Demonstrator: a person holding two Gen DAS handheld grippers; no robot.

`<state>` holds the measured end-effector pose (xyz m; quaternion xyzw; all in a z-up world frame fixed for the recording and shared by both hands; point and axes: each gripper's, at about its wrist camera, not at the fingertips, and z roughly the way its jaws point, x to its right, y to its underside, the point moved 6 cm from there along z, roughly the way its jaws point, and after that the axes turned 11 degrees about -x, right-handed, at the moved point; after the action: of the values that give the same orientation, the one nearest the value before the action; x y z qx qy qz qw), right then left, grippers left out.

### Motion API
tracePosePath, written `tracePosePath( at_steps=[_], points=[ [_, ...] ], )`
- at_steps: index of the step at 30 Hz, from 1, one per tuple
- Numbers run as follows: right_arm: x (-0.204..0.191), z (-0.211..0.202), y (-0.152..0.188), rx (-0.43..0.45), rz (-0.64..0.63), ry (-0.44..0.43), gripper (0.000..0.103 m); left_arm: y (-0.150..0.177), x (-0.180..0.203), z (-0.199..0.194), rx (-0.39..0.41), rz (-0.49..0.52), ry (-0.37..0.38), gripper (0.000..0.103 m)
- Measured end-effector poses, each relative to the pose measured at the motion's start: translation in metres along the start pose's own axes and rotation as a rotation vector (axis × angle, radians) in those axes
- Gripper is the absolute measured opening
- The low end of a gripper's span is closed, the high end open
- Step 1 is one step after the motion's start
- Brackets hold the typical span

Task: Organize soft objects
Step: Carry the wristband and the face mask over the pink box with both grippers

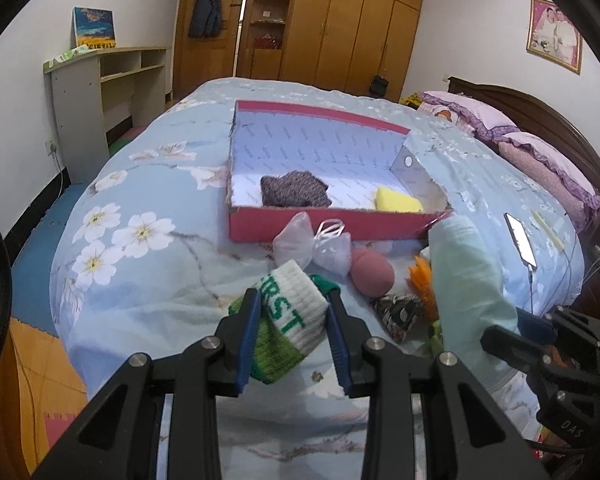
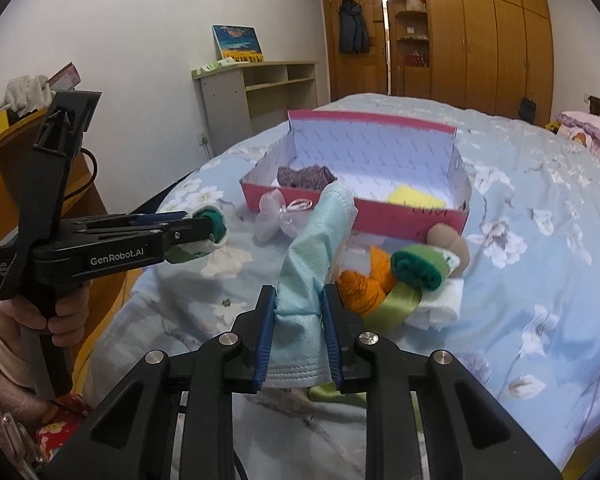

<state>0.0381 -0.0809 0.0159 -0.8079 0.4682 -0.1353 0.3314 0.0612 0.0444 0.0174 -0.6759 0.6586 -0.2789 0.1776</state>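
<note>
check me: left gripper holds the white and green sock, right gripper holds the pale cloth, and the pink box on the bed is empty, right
Not empty. The left wrist view shows a dark knitted piece and a yellow sponge in the pink box. The rest stands.

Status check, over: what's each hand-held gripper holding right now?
Left hand-held gripper shut on sock. Right shut on cloth. Box ahead, path open.

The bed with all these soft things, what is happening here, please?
A person is sorting soft items into the red box on the bed. The left gripper holds a rolled white and green sock; the right gripper holds a light blue cloth. A grey knit piece and a yellow sponge already lie inside.
</note>
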Motion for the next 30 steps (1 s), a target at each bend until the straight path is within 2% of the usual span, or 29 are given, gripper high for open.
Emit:
tracePosePath(
  at_steps=[18, 30],
  points=[
    [0.04, -0.003, -0.049, 0.053, 0.011, 0.009, 0.024, -0.067, 0.03, 0.003, 0.062, 0.056, -0.001, 0.034],
    [0.073, 0.006, -0.083, 0.079, 0.012, 0.052, 0.024, -0.108, 0.059, 0.026, 0.079, 0.097, 0.013, 0.034]
  ],
)
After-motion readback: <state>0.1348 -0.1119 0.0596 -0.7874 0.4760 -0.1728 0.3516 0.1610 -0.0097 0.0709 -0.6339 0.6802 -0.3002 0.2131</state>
